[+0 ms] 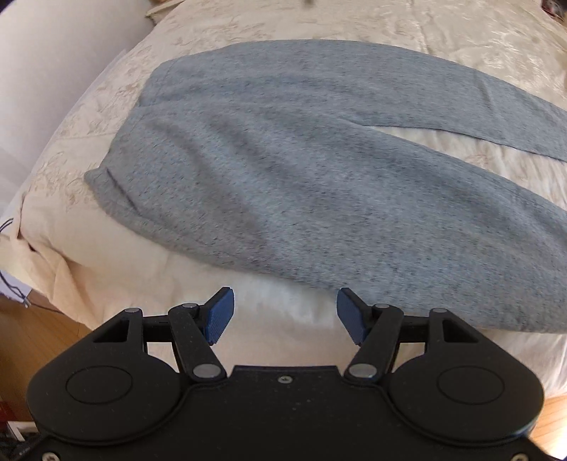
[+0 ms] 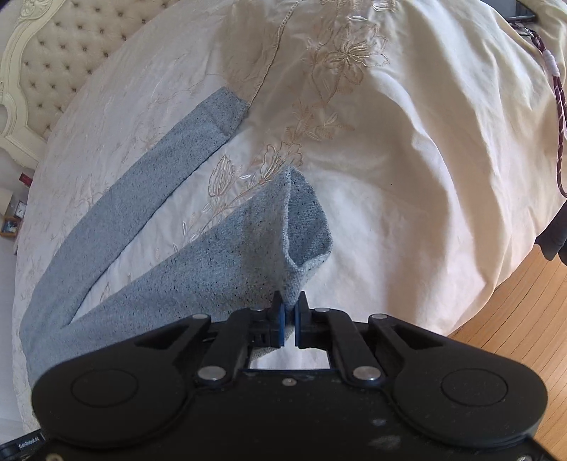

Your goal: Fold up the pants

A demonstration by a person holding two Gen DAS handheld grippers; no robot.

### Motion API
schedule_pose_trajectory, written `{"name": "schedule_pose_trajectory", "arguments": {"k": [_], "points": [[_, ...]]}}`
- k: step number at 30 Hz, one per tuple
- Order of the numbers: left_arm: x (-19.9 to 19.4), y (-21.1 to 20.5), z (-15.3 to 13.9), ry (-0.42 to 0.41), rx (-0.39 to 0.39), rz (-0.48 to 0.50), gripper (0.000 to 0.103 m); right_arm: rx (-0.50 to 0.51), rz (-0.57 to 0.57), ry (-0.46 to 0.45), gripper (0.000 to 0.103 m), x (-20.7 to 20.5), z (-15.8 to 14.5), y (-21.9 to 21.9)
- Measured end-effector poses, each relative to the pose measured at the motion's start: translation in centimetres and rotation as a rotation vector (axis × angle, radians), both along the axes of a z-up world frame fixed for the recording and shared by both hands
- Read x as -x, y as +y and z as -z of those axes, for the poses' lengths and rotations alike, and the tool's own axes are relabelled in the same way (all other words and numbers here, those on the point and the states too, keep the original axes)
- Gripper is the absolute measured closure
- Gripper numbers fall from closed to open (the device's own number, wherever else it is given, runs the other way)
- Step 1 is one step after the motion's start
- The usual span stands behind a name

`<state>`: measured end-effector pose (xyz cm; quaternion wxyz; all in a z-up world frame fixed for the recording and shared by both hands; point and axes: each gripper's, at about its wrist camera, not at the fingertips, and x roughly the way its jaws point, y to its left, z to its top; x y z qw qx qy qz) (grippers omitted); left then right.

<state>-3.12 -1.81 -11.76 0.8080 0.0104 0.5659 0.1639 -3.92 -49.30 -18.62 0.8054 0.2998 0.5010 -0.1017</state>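
Setting: bedroom; a bed (image 1: 443,32) under a cream bedspread with stitched flowers carries everything, and wooden floor (image 2: 514,319) shows past its edges.
Headboard: pale and button-tufted with a carved frame (image 2: 46,53), at the far left corner of the bed in the right wrist view.
Pants: grey knit pants (image 1: 283,170) lie spread on the bedspread, waist towards the left edge of the bed in the left wrist view, the two legs running off to the right and parting in a narrow V.
Far leg: lies flat (image 2: 141,184), its cuff towards the headboard side.
Near leg: runs close along the near edge of the bed; its cuff end (image 2: 301,227) is pulled up off the bedspread into a folded peak.
Right gripper: jaws pressed together on the hem of that near cuff (image 2: 290,312); a fold of grey cloth stands up between the blue pads.
Left gripper: jaws spread wide with nothing between them (image 1: 285,315), over the near edge of the bed, just short of the near edge of the pants; whether the right blue pad (image 1: 351,315) touches the cloth I cannot tell.
Cord: a dark red patterned cord (image 2: 558,106) hangs down at the right edge of the right wrist view.
Blur: the left wrist view is slightly smeared.
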Motion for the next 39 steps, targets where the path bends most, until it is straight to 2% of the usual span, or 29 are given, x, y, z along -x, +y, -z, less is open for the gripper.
{"name": "schedule_pose_trajectory", "arguments": {"k": [6,9,13,20,24,27,28,29,31,32,39], "points": [[-0.6,5.7,1.0,-0.017,0.028,-0.132,0.035,0.014,-0.016,0.002,0.097,-0.6,-0.8,0.1],[-1.6,7.5,1.2,-0.030,0.022,-0.150,0.035,0.025,-0.018,-0.002,0.097,-0.8,-1.3,0.3],[-3.2,9.8,2.7,-0.004,0.031,-0.168,0.035,0.040,-0.001,-0.001,0.097,-0.6,-1.9,0.8],[-4.9,13.2,6.8,0.078,0.199,-0.235,0.035,0.077,0.063,0.008,0.097,-0.8,-2.7,1.6],[-5.0,14.2,8.3,0.080,0.254,-0.241,0.027,0.091,0.102,0.008,0.097,-1.1,-3.4,2.1],[-5.3,14.7,9.0,0.086,0.297,-0.244,0.027,0.114,0.109,0.005,0.097,-1.5,-3.9,2.9],[-5.5,14.9,9.1,0.089,0.308,-0.243,0.029,0.121,0.111,0.005,0.097,-1.6,-4.1,3.2],[-5.6,15.0,9.0,0.085,0.321,-0.241,0.040,0.128,0.113,0.006,0.097,-1.7,-4.2,3.5],[-5.8,14.9,8.0,0.064,0.323,-0.221,0.091,0.140,0.116,0.008,0.097,-1.9,-4.5,3.9],[-6.2,14.8,7.2,0.054,0.313,-0.199,0.098,0.144,0.120,0.008,0.097,-2.0,-4.6,4.1],[-7.8,14.4,0.6,-0.039,0.280,-0.093,0.099,0.176,0.138,-0.017,0.097,-2.5,-6.7,5.3]]}}
